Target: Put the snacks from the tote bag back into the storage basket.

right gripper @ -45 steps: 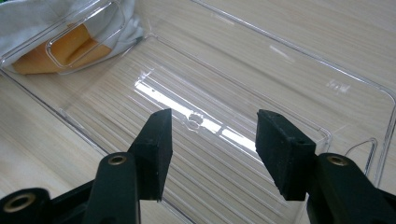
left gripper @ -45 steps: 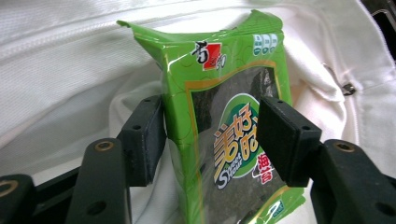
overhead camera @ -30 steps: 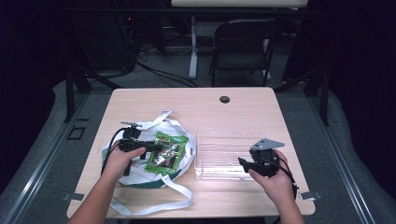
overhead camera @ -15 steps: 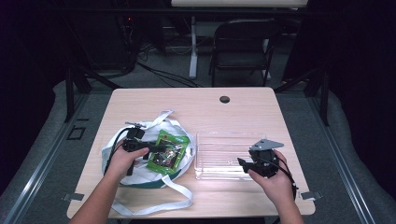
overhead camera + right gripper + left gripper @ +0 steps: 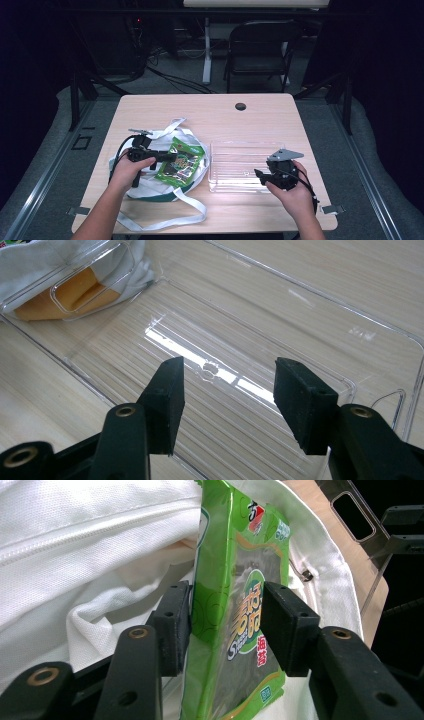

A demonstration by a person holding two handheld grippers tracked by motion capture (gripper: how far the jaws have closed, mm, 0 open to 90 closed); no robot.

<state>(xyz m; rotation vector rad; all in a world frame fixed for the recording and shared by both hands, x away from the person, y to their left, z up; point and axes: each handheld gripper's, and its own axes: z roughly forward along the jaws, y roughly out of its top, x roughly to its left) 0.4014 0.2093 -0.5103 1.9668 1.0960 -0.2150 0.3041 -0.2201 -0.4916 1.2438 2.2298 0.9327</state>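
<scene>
Since the earlier high-view frames the left gripper has slid a little toward 3 o'clock onto the green snack packet, and its jaws have just been closing with the packet between them; the right gripper has kept its place. In the left gripper view the packet stands on edge between the two black pads: the left pad lies against its face and the right one meets the printed front, so the left gripper is now closed on the packet at a middling width. The packet lies on the white cloth bag, which sits at about 8 o'clock on the wooden table, its straps trailing toward 6 o'clock. Just beside the bag, at 3 o'clock from it, sits the clear plastic tray. In the right gripper view the right gripper hangs over the tray with its jaws wide apart and nothing between them, the bag's cloth showing through the tray wall at 10 o'clock.
</scene>
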